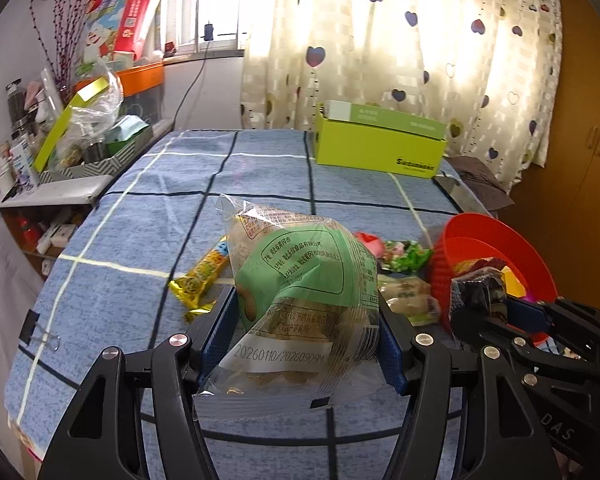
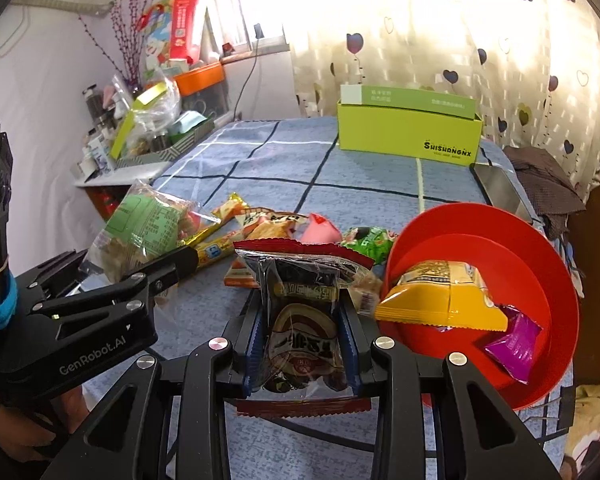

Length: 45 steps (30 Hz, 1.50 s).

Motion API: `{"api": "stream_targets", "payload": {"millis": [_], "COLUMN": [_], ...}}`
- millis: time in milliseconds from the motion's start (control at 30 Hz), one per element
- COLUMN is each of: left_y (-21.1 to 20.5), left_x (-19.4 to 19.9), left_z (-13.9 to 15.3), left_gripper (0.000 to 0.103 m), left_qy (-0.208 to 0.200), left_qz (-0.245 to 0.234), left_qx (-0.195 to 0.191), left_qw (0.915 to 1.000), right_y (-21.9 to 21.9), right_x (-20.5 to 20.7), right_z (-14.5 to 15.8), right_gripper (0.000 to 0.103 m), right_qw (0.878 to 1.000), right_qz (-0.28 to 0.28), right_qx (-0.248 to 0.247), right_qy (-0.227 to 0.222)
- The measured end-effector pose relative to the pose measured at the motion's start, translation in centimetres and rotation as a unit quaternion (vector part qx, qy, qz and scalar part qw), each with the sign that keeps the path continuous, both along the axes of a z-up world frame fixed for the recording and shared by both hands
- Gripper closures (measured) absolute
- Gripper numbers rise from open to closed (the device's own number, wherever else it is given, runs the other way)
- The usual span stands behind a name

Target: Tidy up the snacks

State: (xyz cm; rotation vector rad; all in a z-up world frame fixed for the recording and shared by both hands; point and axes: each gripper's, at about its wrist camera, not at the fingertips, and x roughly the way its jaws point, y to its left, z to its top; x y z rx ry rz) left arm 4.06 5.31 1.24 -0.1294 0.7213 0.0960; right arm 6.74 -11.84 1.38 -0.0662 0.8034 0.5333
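1. Left wrist view: the left hand-held gripper (image 1: 306,320) is clamped on a clear bag with a green label (image 1: 300,280), pads pressing both sides, bag lifted off the blue checked tabletop (image 1: 140,216).
2. Clutter beyond it: yellow snack stick (image 1: 200,276) at 10 o'clock, green candy wrapper (image 1: 406,256) at 1 o'clock, red bowl (image 1: 500,248) at 2 o'clock.
3. The right hand-held gripper (image 1: 480,300) sits at 3 o'clock against the bowl's near rim.
4. Lime-green box (image 1: 380,144) at the far edge, 12 o'clock; open cloth between.
5. Right wrist view: the right hand-held gripper (image 2: 302,332) is fully closed on a dark snack packet with red edges (image 2: 304,320), pointing downward.
6. Red bowl (image 2: 500,248) at 3 o'clock holds a yellow packet (image 2: 440,300) and a purple packet (image 2: 516,344).
7. Left hand-held gripper (image 2: 172,264) at 9 o'clock carries the green-label bag (image 2: 140,224).
8. Loose snacks lie at 12 o'clock; lime-green box (image 2: 408,136) beyond.
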Motion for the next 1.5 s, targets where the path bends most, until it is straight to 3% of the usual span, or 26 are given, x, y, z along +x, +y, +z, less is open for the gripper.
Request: {"api": "stream_targets", "payload": {"millis": [800,1500], "left_y": [-5.1,-11.5], "left_x": [0.8,3.2], "left_z": [0.5,-0.1], "left_gripper": [0.039,0.039], "left_qy": [0.002,0.022], "left_qz": [-0.082,-0.172], "left_qx": [-0.019,-0.03], "left_qw": [0.9965,0.9845], "right_y": [-5.2,-12.7], "right_x": [-0.6,0.2], "right_z": [0.6,-0.8], "right_gripper": [0.072,0.072], "right_qw": [0.998,0.989], "right_qz": [-0.065,-0.149], "right_qx": [0.002,-0.004], "right_qy": [-0.01,0.006]}}
